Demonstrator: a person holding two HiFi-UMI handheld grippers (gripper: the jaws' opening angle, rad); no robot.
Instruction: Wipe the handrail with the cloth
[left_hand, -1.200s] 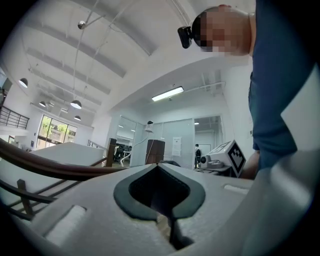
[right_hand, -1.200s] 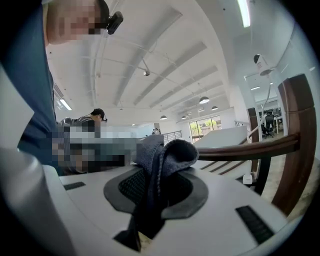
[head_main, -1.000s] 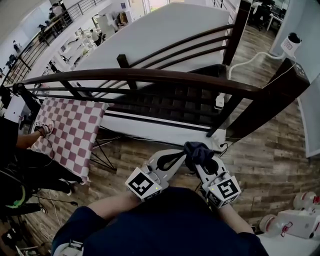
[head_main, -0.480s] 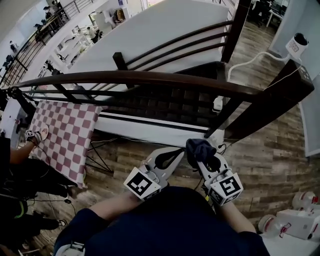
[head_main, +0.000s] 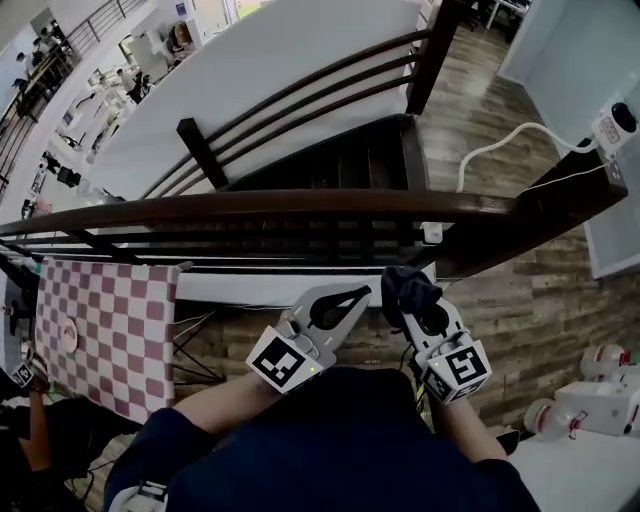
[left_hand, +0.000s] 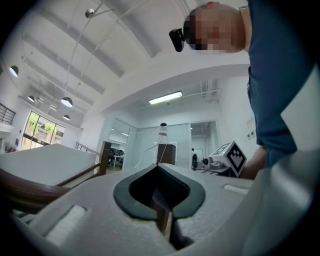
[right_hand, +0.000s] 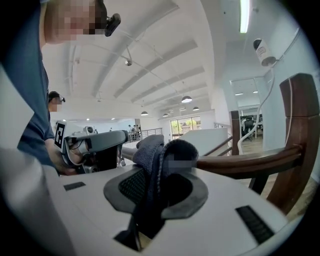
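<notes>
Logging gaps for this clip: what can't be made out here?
Right gripper view: whether the cloth touches the handrail; the cloth overlaps it.
Head view: the tips of the right tool, buried in cloth.
Head view: the handrail's left end, cut off by the edge.

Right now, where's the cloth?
Head view, right of centre: the cloth is clamped in the right hand-held gripper, just short of the handrail.
</notes>
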